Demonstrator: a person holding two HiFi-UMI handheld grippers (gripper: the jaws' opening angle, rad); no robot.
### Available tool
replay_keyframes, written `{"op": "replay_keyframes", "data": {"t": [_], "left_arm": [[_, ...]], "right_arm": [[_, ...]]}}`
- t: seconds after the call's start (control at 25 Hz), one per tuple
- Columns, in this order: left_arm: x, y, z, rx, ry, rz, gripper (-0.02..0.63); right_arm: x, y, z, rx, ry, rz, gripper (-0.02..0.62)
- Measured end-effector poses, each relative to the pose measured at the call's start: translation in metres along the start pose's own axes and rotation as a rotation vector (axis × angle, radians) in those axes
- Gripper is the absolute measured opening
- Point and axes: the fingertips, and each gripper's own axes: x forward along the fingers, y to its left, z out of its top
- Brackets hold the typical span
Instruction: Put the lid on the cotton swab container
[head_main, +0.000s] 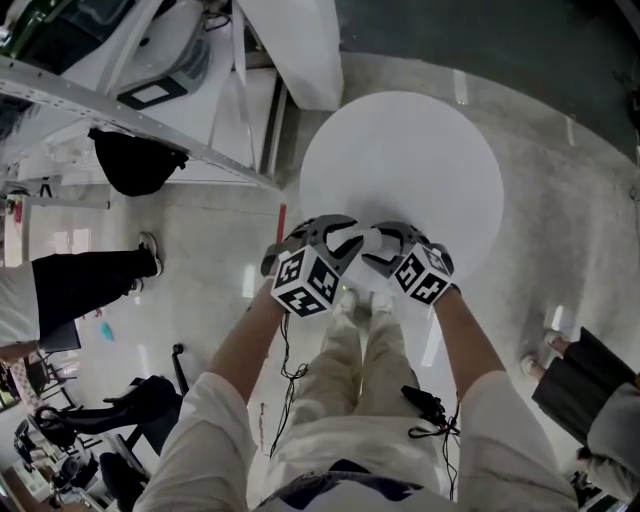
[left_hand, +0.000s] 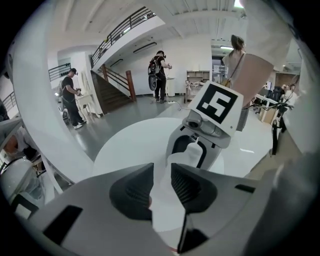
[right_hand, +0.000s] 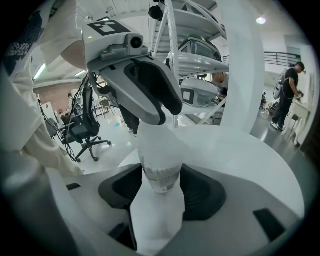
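The cotton swab container (right_hand: 160, 162) is clamped at its lower part between the pads of the right hand-held gripper (right_hand: 161, 192), over the near edge of the round white table (head_main: 420, 150). The left hand-held gripper (left_hand: 161, 187), its jaws narrow on the white lid (left_hand: 166, 215), is at the top end of the container.

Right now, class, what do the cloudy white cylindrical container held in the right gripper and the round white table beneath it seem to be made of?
Cloudy white cylindrical container: probably translucent plastic. The walls look milky and smooth, with a printed label band that looks like paper.
Round white table: smooth, evenly white top with no grain, perhaps laminate or painted board; the look leaves it open.
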Motion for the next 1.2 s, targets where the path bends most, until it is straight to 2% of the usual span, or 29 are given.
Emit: {"op": "replay_keyframes", "data": {"t": [0.24,0.36,0.76,1.2], "left_arm": [[0.002,-0.016,-0.007,-0.03,0.003,-0.04,0.103],[0.002,-0.018,-0.008,-0.051,-0.002,-0.034,0.089],[0.004,-0.027,-0.009,-0.02,-0.013,-0.031,0.023],[0.003,-0.026,-0.009,-0.071,-0.053,-0.012,0.017]], "right_arm": [[0.002,0.0,0.0,-0.008,-0.001,-0.002,0.245],[0.002,0.0,0.0,-0.012,0.0,-0.003,0.245],[0.003,0.0,-0.002,-0.016,0.001,-0.003,0.245],[0.003,0.0,-0.001,-0.012,0.003,-0.011,0.247]]}}
